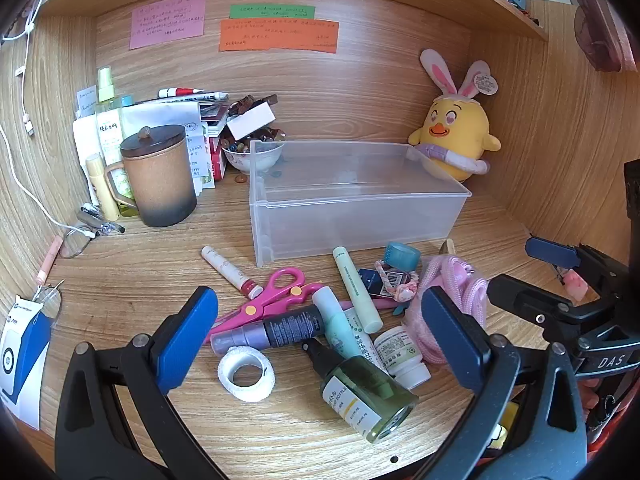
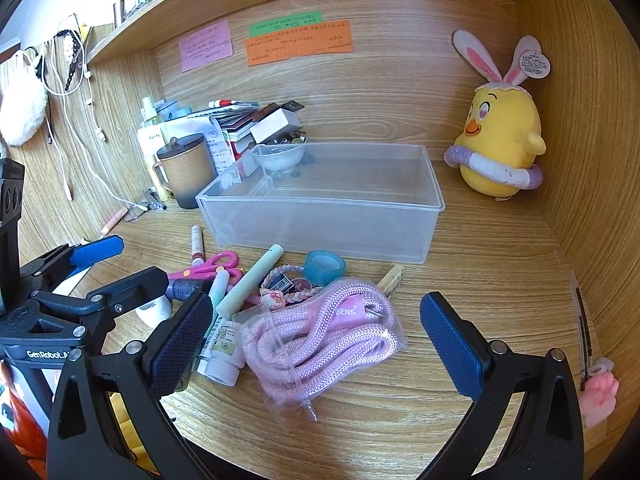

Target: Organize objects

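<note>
Both the left gripper (image 1: 320, 336) and the right gripper (image 2: 316, 344) hover with jaws wide apart, holding nothing. Just beyond them, small clutter (image 1: 320, 320) lies heaped on the tabletop (image 2: 480, 280). Farther back sits an empty clear bin (image 2: 328, 200).

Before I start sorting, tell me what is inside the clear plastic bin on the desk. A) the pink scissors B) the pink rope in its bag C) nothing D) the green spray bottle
C: the clear plastic bin shows only its bare floor, while the pink scissors, bagged pink rope and green spray bottle lie on the desk in front of it.
</note>
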Action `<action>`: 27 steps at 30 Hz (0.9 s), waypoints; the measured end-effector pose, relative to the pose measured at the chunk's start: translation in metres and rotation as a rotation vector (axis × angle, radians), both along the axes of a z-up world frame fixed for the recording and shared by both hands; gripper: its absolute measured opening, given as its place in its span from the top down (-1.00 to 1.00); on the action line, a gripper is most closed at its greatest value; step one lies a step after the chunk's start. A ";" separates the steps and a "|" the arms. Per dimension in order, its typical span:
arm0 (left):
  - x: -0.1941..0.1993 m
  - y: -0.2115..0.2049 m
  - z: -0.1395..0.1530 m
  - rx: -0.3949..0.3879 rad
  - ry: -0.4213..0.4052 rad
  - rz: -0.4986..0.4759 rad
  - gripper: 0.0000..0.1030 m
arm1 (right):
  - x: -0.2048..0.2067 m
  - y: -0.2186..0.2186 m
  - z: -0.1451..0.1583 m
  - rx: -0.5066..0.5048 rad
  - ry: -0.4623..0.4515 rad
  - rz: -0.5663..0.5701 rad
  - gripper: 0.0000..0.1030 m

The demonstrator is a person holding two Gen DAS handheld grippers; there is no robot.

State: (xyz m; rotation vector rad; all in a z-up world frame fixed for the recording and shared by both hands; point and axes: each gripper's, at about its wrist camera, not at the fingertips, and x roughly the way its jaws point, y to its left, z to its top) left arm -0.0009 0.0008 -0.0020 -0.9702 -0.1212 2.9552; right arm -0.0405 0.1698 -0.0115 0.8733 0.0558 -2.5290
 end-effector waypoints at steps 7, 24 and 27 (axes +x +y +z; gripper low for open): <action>0.001 0.002 0.000 -0.003 0.001 -0.002 -1.00 | 0.003 -0.003 0.000 0.001 0.005 0.001 -1.00; 0.003 0.004 -0.001 0.003 0.004 -0.007 -1.00 | 0.004 -0.003 0.002 -0.002 0.004 0.010 -1.00; 0.003 0.004 -0.001 0.004 0.004 -0.007 -1.00 | 0.005 -0.004 0.002 -0.001 0.005 0.014 -1.00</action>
